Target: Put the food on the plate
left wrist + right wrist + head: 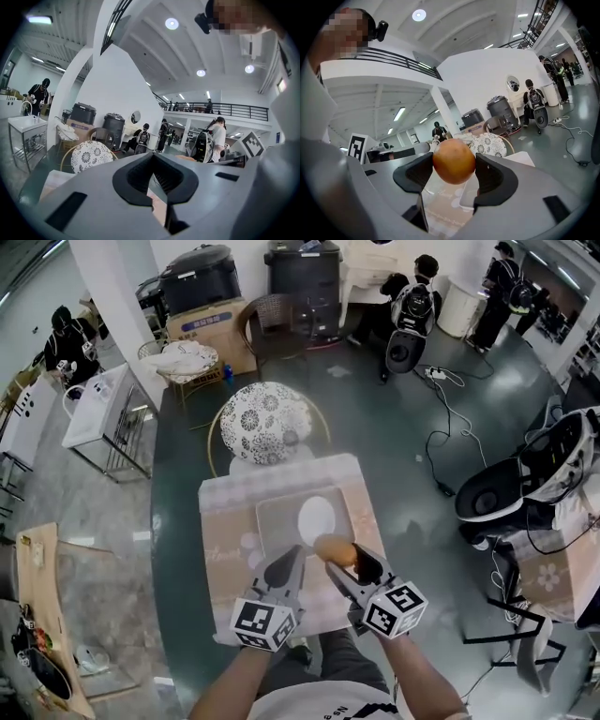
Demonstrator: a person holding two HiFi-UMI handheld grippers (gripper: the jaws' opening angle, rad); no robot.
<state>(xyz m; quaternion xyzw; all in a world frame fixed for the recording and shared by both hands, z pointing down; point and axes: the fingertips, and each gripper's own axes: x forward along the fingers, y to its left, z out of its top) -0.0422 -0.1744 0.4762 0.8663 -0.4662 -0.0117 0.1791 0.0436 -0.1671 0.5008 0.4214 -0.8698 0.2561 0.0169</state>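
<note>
A small table (228,521) with a pale pink cloth carries a grey tray (270,517), and a white oval plate (317,519) lies on that tray. My right gripper (343,561) is shut on a round orange-brown piece of food (334,548), held just above the tray's near edge, close to the plate. In the right gripper view the food (454,161) sits squeezed between both black pads, well above the cloth. My left gripper (291,559) hovers beside it over the tray's near side; its jaws are shut with nothing between them (153,161).
Beyond the table stands a round wicker chair with a white patterned cushion (265,421). Several people, dark bins and boxes (202,282) are at the far end. Cables (450,409) cross the floor at right, near a white machine (530,474).
</note>
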